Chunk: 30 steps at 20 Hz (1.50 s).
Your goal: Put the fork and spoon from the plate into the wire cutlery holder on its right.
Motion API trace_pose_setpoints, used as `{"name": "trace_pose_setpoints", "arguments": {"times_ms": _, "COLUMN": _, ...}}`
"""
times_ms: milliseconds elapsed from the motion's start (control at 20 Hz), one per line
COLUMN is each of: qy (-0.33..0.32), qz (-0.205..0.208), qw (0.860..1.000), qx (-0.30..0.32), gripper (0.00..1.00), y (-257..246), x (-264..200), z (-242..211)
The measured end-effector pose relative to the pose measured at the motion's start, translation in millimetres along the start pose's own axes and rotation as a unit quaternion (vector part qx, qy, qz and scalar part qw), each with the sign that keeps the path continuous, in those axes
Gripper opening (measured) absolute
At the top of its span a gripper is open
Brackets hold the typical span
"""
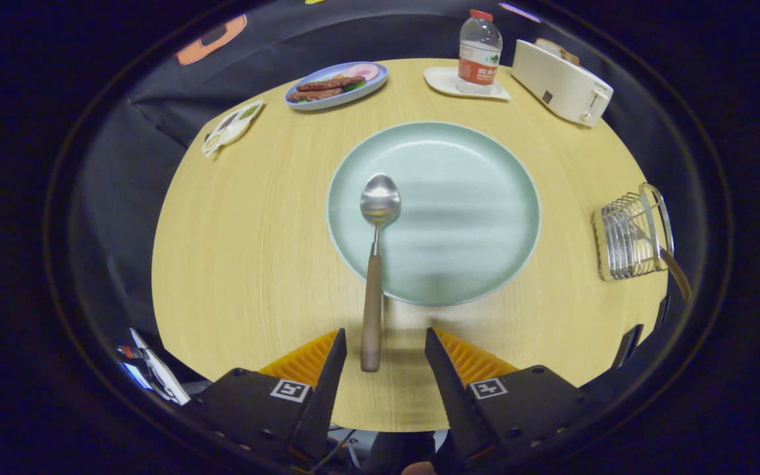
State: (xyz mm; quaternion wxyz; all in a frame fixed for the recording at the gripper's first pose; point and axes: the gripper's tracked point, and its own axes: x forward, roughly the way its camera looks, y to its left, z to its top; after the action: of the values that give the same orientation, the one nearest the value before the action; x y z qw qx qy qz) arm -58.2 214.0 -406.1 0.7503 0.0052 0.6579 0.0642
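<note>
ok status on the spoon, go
Gripper open, spoon handle end between the fingers. Bowl on plate. One utensil already in holder.

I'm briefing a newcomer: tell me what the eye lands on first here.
The big green plate mid-table, with a spoon lying over its near rim, handle end between the open claw fingers. Right of the plate, the wire holder already has a wooden-handled utensil in it. Beyond sit a toaster and bottle.
</note>
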Motion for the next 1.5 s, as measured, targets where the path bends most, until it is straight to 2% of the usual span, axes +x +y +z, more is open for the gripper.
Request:
{"name": "trace_pose_setpoints", "arguments": {"times_ms": 50, "qy": 0.005, "qz": 0.0, "qw": 1.0, "qx": 0.003, "gripper": 0.7, "y": 2, "x": 3, "z": 0}}
{"name": "trace_pose_setpoints", "arguments": {"times_ms": 150, "qy": 0.013, "qz": 0.0, "qw": 1.0, "qx": 0.005, "gripper": 0.57, "y": 4, "x": 7, "z": 1}}
{"name": "trace_pose_setpoints", "arguments": {"times_ms": 250, "qy": 0.016, "qz": -0.006, "qw": 1.0, "qx": -0.004, "gripper": 0.57, "y": 4, "x": 10, "z": 4}}
{"name": "trace_pose_setpoints", "arguments": {"times_ms": 400, "qy": 0.022, "qz": -0.008, "qw": 1.0, "qx": 0.0, "gripper": 0.28, "y": 4, "x": 13, "z": 8}}
{"name": "trace_pose_setpoints", "arguments": {"times_ms": 450, "qy": 0.023, "qz": -0.01, "qw": 1.0, "qx": -0.002, "gripper": 0.29, "y": 4, "x": 13, "z": 10}}
{"name": "trace_pose_setpoints", "arguments": {"times_ms": 550, "qy": 0.024, "qz": -0.015, "qw": 1.0, "qx": -0.005, "gripper": 0.08, "y": 4, "x": 15, "z": 13}}
{"name": "trace_pose_setpoints", "arguments": {"times_ms": 650, "qy": 0.024, "qz": -0.02, "qw": 0.999, "qx": -0.012, "gripper": 0.08, "y": 4, "x": 11, "z": 13}}
{"name": "trace_pose_setpoints", "arguments": {"times_ms": 700, "qy": 0.028, "qz": -0.023, "qw": 0.999, "qx": -0.015, "gripper": 0.01, "y": 4, "x": 10, "z": 13}}
{"name": "trace_pose_setpoints", "arguments": {"times_ms": 950, "qy": 0.01, "qz": -0.012, "qw": 0.999, "qx": -0.029, "gripper": 0.01, "y": -6, "x": -17, "z": 23}}
{"name": "trace_pose_setpoints", "arguments": {"times_ms": 1300, "qy": -0.005, "qz": 0.023, "qw": 1.0, "qx": -0.017, "gripper": 0.01, "y": -38, "x": -95, "z": 40}}
{"name": "trace_pose_setpoints", "arguments": {"times_ms": 1500, "qy": -0.021, "qz": 0.026, "qw": 0.999, "qx": 0.004, "gripper": 0.01, "y": -87, "x": -155, "z": 54}}
